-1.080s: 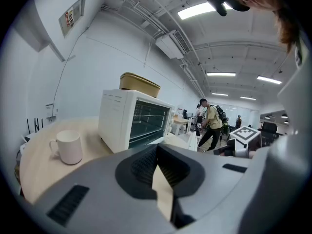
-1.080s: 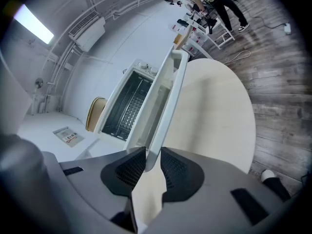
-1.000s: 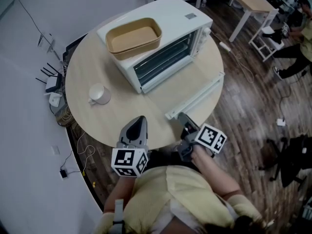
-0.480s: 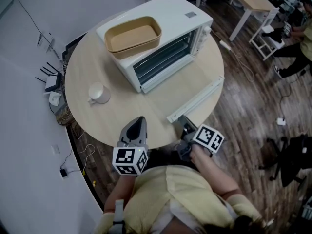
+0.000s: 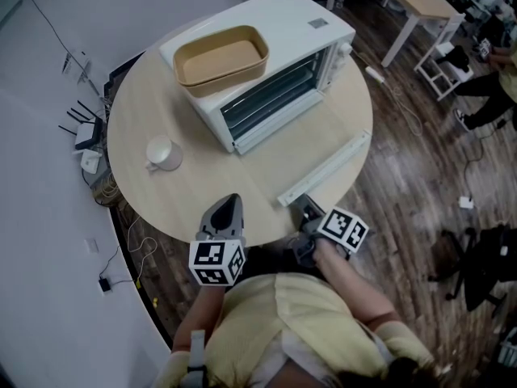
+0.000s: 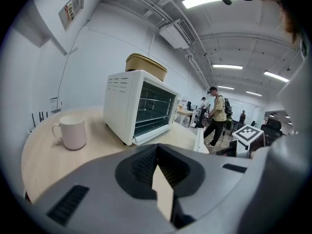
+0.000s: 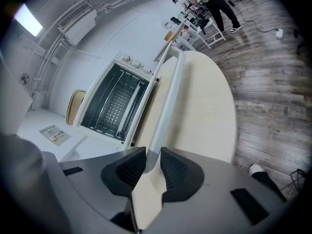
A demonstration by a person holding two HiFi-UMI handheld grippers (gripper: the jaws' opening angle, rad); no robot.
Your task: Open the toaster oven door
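The toaster oven (image 5: 266, 63) sits on the far side of the round table (image 5: 186, 192), its door folded down towards the near right edge. The right gripper (image 5: 300, 204) has its jaws clamped on the near end of the door handle (image 5: 323, 168). The left gripper (image 5: 229, 210) hangs at the near edge, jaws pressed together on nothing. The door looks almost fully down, so the pull should follow the hinge arc gently without dragging the oven. The tan tray (image 5: 222, 57) on top appears empty. The oven rack is bare, and the white mug (image 5: 164, 155) at left seems empty.
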